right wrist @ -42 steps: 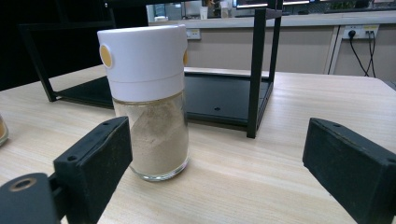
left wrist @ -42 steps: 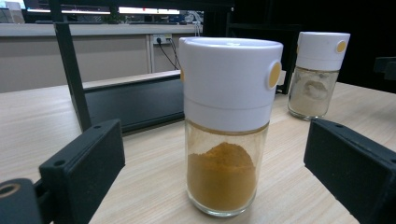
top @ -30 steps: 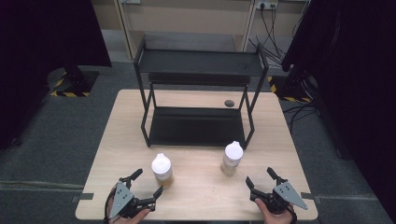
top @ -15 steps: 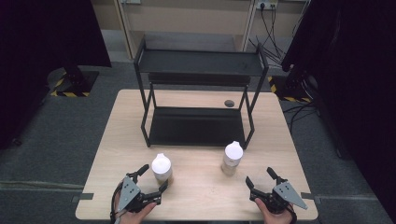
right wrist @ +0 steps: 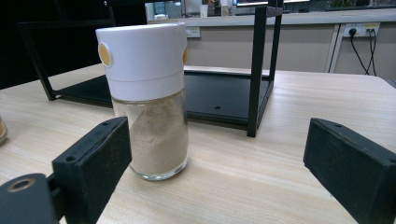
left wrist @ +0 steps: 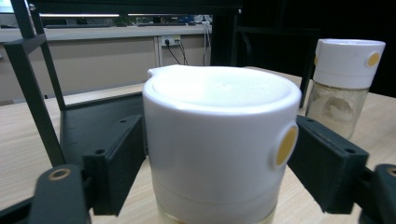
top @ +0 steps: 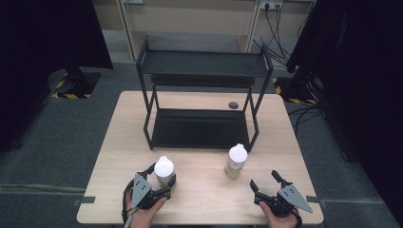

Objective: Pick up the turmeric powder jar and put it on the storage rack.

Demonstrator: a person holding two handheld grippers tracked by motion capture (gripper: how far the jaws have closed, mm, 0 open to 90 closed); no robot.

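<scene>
**Left hand-held gripper closes around a white-capped jar at the table's near edge**

At the near left of the table [top: 119,142], a hand [top: 142,213] holds the left hand-held gripper [top: 161,183] level and pointed away from the person, one jaw on each side of the left jar [top: 164,172]. The jaws have just been closing, and in the left gripper view they sit against the jar's wide white cap [left wrist: 219,140], which bears a round yellow spot; little of the contents shows below the cap. At the near right, the other hand [top: 280,219] holds the right hand-held gripper [top: 263,183] low over the wood, its jaws spread wide with nothing between them. The right jar [top: 236,161] stands upright just beyond it, apart from both jaws, roughly half full of pale beige powder under a matching white cap. A black two-tier metal rack [top: 199,95] occupies the far half of the table, both shelves bare.
</scene>
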